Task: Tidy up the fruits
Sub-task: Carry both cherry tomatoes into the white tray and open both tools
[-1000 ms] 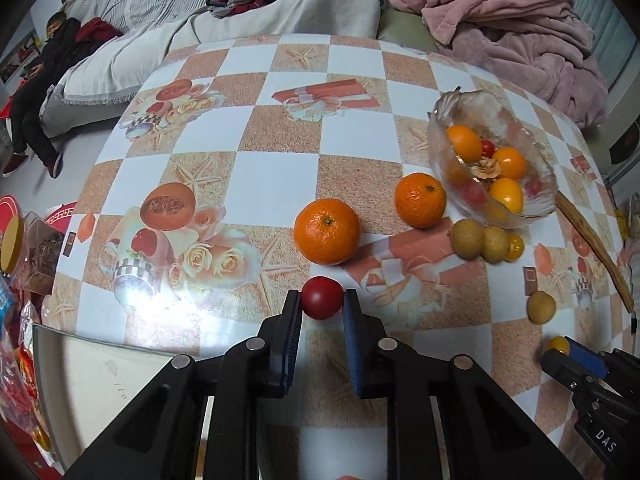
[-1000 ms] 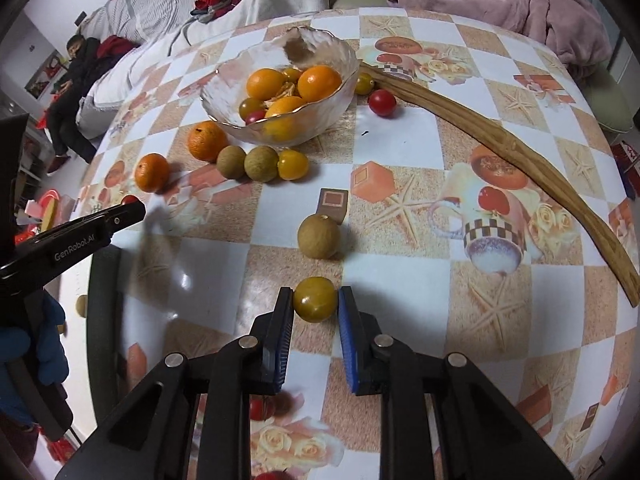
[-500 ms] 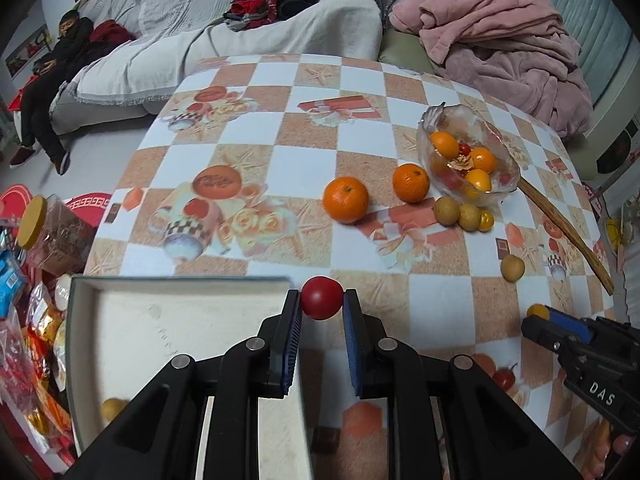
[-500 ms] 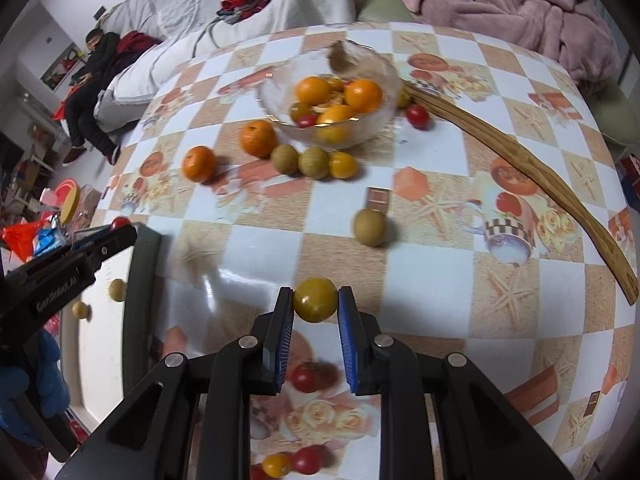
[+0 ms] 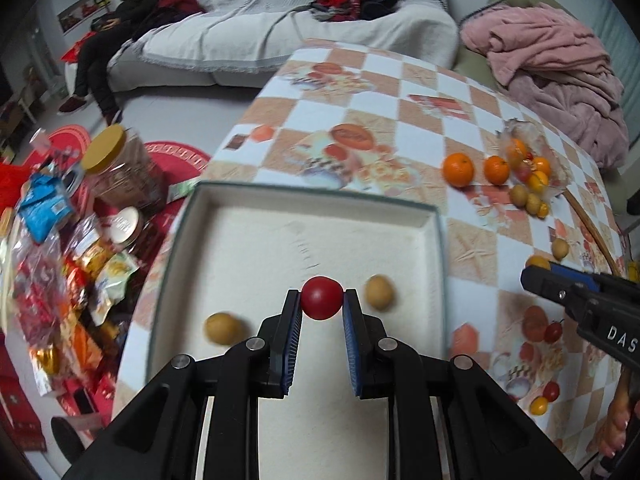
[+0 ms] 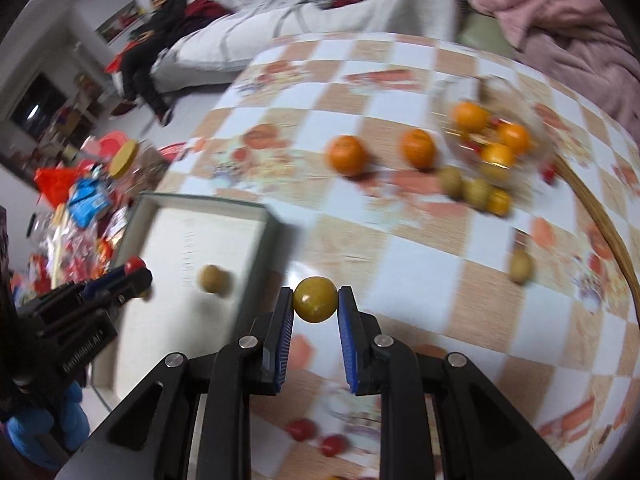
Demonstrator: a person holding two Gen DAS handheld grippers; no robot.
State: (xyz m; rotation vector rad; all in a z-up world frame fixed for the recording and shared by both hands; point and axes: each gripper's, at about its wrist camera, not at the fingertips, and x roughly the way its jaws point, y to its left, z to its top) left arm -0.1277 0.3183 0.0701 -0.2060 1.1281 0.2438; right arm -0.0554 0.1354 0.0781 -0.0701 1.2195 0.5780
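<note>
Red fruit: a small red tomato [image 5: 322, 298] sat pinched between the blue pads of the left gripper [image 5: 322, 300], held above the white tray [image 5: 436, 248].
Yellow fruit: a yellow-green round fruit [image 6: 315, 299] was clamped between the pads of the right gripper [image 6: 315, 300], over the checkered tablecloth [image 6: 420, 264] just beside the tray's right rim.
Tray contents: two tan round fruits [image 5: 380, 291] lay on the tray floor, one at each side of the left gripper's fingers.
Bowl: a glass bowl [image 6: 452, 120] at the far side of the table held oranges and smaller fruit; it was blurred.
Loose fruit: two oranges [image 6: 347, 155] stood left of the bowl, a few small tan and yellow fruits just in front of it, and small red tomatoes [image 6: 302, 429] near the table's front edge.
Background: a person sat on the sofa [image 5: 240, 24].
</note>
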